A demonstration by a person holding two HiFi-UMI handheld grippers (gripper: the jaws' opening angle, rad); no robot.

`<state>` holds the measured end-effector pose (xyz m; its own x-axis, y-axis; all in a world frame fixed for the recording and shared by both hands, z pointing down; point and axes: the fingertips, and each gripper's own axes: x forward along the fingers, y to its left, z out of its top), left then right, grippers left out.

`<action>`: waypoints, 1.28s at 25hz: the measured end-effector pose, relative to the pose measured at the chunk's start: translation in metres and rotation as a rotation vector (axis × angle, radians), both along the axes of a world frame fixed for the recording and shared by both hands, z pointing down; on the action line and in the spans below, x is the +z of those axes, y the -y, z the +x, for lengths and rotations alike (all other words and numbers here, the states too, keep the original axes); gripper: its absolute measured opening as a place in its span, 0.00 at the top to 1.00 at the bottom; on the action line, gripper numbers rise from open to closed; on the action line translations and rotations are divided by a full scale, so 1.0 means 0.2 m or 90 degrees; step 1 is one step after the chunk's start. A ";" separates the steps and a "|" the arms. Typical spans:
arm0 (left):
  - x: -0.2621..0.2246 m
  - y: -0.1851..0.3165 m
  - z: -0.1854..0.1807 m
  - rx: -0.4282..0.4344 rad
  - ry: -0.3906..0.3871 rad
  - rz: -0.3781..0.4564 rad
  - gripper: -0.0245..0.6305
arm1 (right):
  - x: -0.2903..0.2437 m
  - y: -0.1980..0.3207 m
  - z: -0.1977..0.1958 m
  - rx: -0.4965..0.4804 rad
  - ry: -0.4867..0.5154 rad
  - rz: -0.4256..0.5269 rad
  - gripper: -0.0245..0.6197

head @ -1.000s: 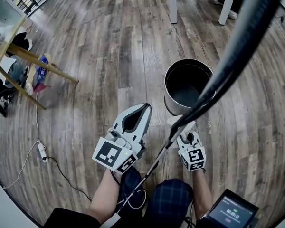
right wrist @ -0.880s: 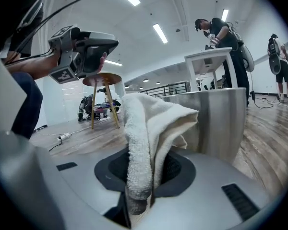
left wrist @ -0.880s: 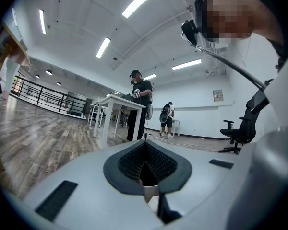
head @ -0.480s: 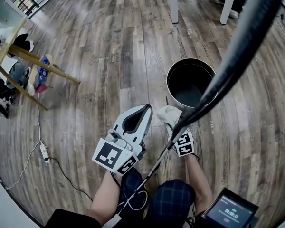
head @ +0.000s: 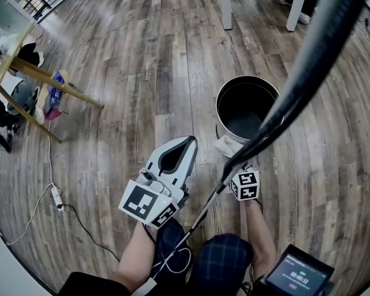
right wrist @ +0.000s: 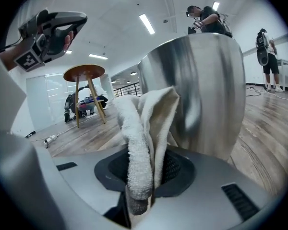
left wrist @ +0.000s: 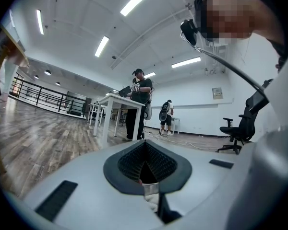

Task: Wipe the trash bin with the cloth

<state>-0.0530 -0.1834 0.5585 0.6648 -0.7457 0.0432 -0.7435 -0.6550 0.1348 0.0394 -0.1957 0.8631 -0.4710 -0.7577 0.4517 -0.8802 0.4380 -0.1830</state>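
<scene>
Cloth [right wrist: 140,128] in right gripper [right wrist: 143,178], beside bin [right wrist: 204,90]

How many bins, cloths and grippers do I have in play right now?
Trash bin: 1
Cloth: 1
Grippers: 2, the left gripper and the right gripper
Total: 4

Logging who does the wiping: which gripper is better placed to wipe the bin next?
Right. The right gripper is shut on the cloth, which sits just beside the bin's outer wall. The left gripper is shut on nothing and held higher, off to the bin's side.
</scene>
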 end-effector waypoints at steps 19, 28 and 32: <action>0.00 -0.01 0.04 0.010 0.011 0.005 0.97 | 0.04 -0.07 0.64 0.156 -0.008 0.007 0.82; -0.01 -0.02 0.03 0.006 0.020 0.010 0.97 | 0.06 0.01 0.86 0.213 -0.014 0.004 0.82; -0.01 -0.02 0.03 0.004 0.023 0.009 0.97 | 0.08 0.03 0.93 0.234 -0.012 -0.003 0.82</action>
